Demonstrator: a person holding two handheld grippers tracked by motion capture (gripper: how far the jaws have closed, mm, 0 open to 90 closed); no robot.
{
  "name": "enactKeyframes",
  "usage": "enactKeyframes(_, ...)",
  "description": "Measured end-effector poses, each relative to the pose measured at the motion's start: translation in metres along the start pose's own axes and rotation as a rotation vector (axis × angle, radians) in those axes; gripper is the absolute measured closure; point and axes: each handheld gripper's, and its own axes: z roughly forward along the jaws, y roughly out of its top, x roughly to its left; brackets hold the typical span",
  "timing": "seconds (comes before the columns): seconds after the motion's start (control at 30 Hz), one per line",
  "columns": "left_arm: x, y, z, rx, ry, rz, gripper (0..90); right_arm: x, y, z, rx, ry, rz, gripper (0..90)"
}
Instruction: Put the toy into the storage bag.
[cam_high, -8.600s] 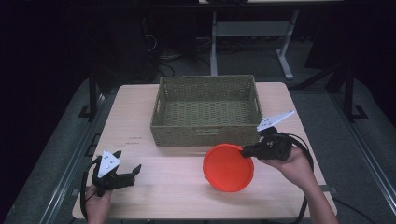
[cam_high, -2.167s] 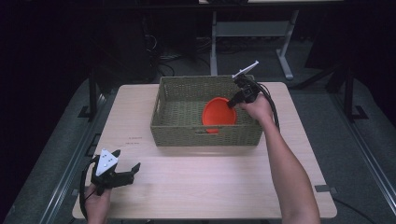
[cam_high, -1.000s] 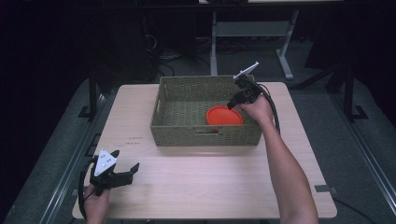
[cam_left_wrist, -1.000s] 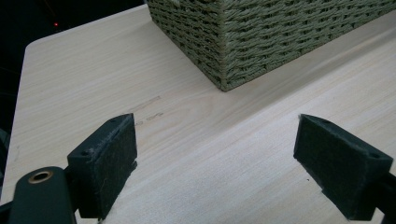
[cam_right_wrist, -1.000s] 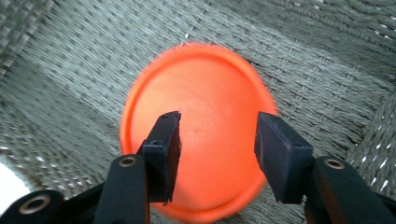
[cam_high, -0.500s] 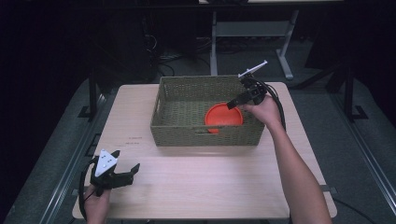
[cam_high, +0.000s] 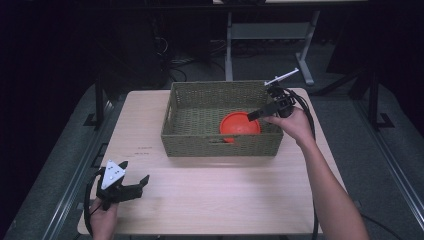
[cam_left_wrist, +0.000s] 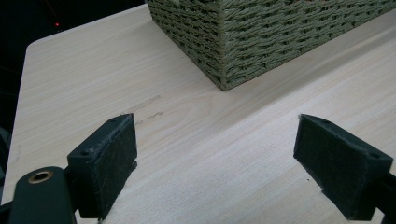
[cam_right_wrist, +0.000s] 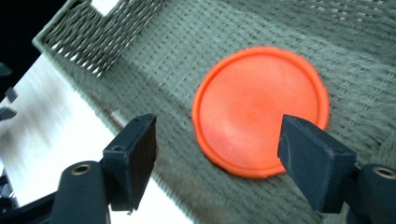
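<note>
One orange plate (cam_high: 240, 123), woven basket (cam_high: 192, 145) walls around

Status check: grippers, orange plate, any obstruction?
Right gripper open, jaws just widened, nothing between. Left gripper open over table. Orange plate flat in basket. Nothing obstructing.

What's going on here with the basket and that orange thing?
A person at a table holds a pair of tongs in each hand. The orange plate lies flat inside the woven basket. The right tongs hang above the basket's right end, their jaws just opened, with nothing between them, so the plate is let go. The left tongs rest open near the front left corner of the table, holding nothing.
</note>
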Motion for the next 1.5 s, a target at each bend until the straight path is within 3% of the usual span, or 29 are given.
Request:
enactKeyframes(0.23,0.0,0.0,0.0,0.006,0.001,0.003,12.8,0.008,-0.009,-0.009,-0.019,0.011,-0.023,24.0)
enactKeyframes(0.47,0.0,0.0,0.0,0.006,0.001,0.003,12.8,0.024,-0.018,-0.016,-0.021,0.026,-0.08,21.8)
enactKeyframes(0.77,0.0,-0.001,0.0,0.01,0.005,0.007,12.8,0.034,-0.037,-0.023,-0.03,0.056,-0.106,20.6)
enactKeyframes(1.5,0.0,-0.001,-0.001,0.006,0.008,0.005,12.8,0.055,-0.072,-0.04,-0.044,0.068,-0.162,19.1)
